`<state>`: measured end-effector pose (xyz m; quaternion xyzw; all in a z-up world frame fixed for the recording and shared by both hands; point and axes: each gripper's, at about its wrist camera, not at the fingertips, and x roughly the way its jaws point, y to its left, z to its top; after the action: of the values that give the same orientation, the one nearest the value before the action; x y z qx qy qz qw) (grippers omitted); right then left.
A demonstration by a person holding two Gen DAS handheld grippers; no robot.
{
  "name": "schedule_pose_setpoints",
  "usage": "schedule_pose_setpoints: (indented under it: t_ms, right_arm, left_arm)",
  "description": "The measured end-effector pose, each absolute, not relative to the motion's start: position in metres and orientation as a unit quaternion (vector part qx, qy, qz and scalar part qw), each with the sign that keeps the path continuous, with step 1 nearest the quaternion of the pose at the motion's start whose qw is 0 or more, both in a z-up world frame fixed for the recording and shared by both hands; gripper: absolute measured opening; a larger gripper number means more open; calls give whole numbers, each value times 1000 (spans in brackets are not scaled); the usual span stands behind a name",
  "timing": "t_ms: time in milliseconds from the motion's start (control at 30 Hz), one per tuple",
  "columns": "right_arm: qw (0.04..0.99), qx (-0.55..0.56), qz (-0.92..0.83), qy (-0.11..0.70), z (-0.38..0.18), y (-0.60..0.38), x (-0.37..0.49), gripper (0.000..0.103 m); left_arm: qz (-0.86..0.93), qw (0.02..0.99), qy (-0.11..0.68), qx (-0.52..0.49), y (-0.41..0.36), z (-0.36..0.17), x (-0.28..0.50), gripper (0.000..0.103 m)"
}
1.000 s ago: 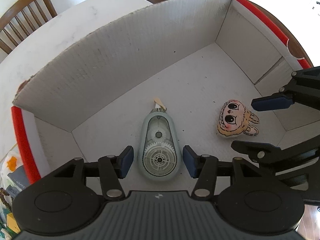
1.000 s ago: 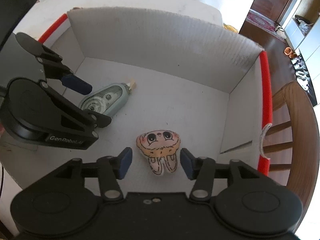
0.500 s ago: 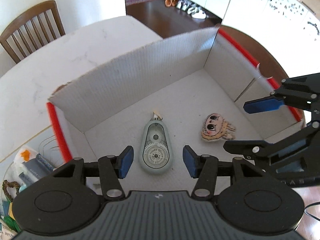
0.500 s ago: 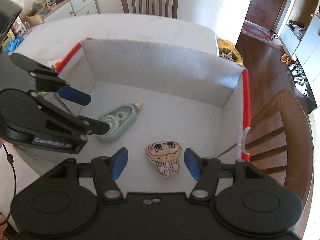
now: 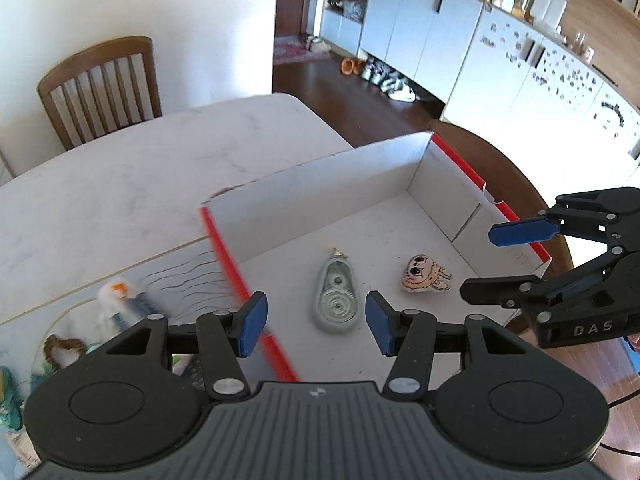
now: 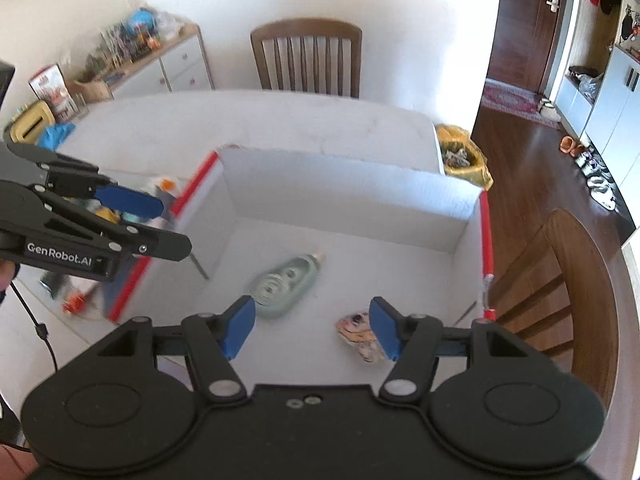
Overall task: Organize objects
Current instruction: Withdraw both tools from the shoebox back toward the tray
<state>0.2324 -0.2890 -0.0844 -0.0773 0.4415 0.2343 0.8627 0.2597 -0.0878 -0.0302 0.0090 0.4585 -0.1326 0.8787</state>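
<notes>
A white cardboard box (image 5: pixel 340 176) with red-edged side flaps stands on the white table (image 5: pixel 120 184). On its floor lie a pale green correction tape dispenser (image 5: pixel 337 300) and a small cartoon-face plush charm (image 5: pixel 424 279); both also show in the right wrist view, the dispenser (image 6: pixel 282 286) and the charm (image 6: pixel 358 334). My left gripper (image 5: pixel 316 326) is open and empty, high above the box's left flap. My right gripper (image 6: pixel 312 326) is open and empty above the box's near side, and shows in the left wrist view (image 5: pixel 504 260).
Several loose small items (image 5: pixel 120 300) lie on a mat left of the box. Wooden chairs stand at the far side (image 6: pixel 306 58) and at the right (image 6: pixel 568 280) of the table. A yellow bag (image 6: pixel 460 156) sits past the table's far corner.
Both grippers have risen up and back out of the box, still open. The dispenser and charm stay on the box floor. The left gripper has shifted left over the flap.
</notes>
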Motion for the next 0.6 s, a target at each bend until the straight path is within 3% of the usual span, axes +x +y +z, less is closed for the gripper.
schedule_pose_setpoints:
  t_ms: [600]
  right_arm:
    - [878,-32,258,402,-72,-201,169,75]
  left_arm:
    - [-96,911,402,-6,32,-16,182,70]
